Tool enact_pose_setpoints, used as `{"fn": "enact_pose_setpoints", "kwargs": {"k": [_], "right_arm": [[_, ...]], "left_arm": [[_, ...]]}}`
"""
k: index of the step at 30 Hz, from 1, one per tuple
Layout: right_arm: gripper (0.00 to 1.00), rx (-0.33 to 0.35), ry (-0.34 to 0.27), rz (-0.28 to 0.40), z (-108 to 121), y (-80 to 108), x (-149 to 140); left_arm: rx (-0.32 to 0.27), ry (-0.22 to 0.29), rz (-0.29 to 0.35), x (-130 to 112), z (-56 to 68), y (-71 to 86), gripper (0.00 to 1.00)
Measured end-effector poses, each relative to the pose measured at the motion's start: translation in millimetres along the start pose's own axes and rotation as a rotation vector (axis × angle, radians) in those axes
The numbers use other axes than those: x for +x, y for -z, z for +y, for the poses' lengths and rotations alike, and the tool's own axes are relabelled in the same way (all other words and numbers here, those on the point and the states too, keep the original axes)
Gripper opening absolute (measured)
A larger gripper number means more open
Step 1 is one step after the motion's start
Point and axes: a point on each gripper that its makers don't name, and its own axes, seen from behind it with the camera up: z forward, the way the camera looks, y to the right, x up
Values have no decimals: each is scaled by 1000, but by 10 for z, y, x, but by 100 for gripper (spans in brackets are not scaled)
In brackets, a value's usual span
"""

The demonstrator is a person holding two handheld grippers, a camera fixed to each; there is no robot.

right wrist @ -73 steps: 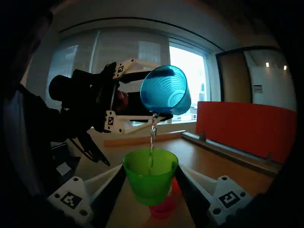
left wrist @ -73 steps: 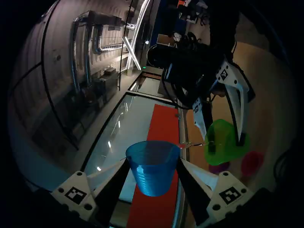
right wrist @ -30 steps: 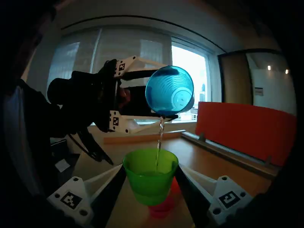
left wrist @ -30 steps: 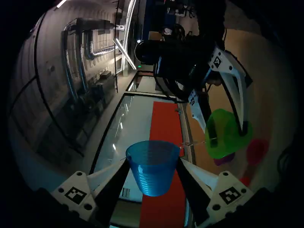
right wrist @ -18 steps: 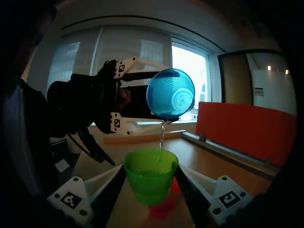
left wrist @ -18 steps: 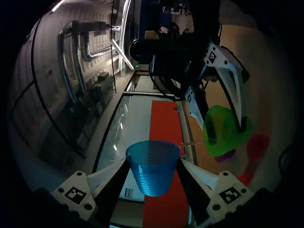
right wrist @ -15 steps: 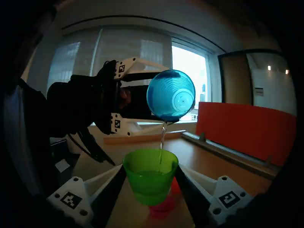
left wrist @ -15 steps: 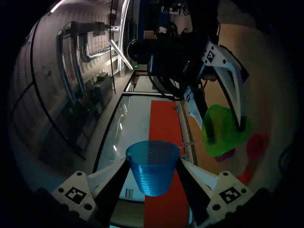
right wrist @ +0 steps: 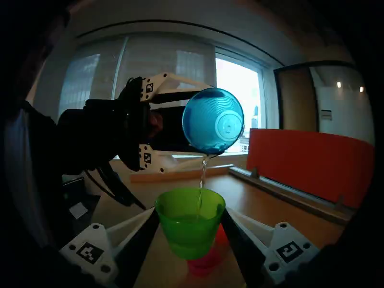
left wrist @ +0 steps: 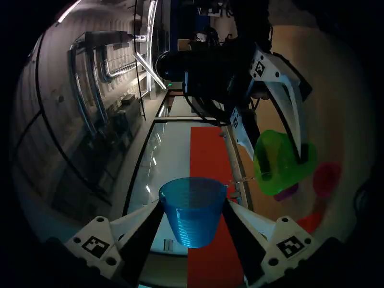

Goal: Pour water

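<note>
Pinches: left fingers [left wrist: 128, 222] on one blue cup [left wrist: 193, 216], right fingers [right wrist: 127, 223] on one green cup [right wrist: 190, 223].

Red object [right wrist: 211, 267] mostly hidden behind green cup [right wrist: 190, 225]; purple object [left wrist: 287, 194] likewise.

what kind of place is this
Probably an office: a long wooden desk, an orange-red divider panel along its edge, and large windows with roller blinds behind.
</note>
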Motion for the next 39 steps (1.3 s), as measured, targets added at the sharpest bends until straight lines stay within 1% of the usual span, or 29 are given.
{"fn": "enact_pose_setpoints", "kwargs": {"k": [6,12,21,24,27,33,36,39], "right_arm": [[89,-2,0,0,3,-12,-11],[89,-3,-1,2,2,-13,-7],[89,-6,-1,2,5,-5,-8],[89,-6,-2,3,2,7,-5],[89,-6,0,3,2,19,-9],[89,-7,-1,4,4,46,-5],[89,-8,1,5,7,61,-1],[89,-9,3,6,2,74,0]], "left_arm": [[-1,-19,0,13,7,8,85],[-4,-17,3,24,26,9,85],[-6,-17,3,17,16,7,84],[-13,-12,5,25,39,10,84],[-18,-4,7,36,59,9,84],[-16,18,6,20,50,4,84],[-15,38,6,6,49,-6,84],[-16,70,2,-14,61,-23,85]]}}
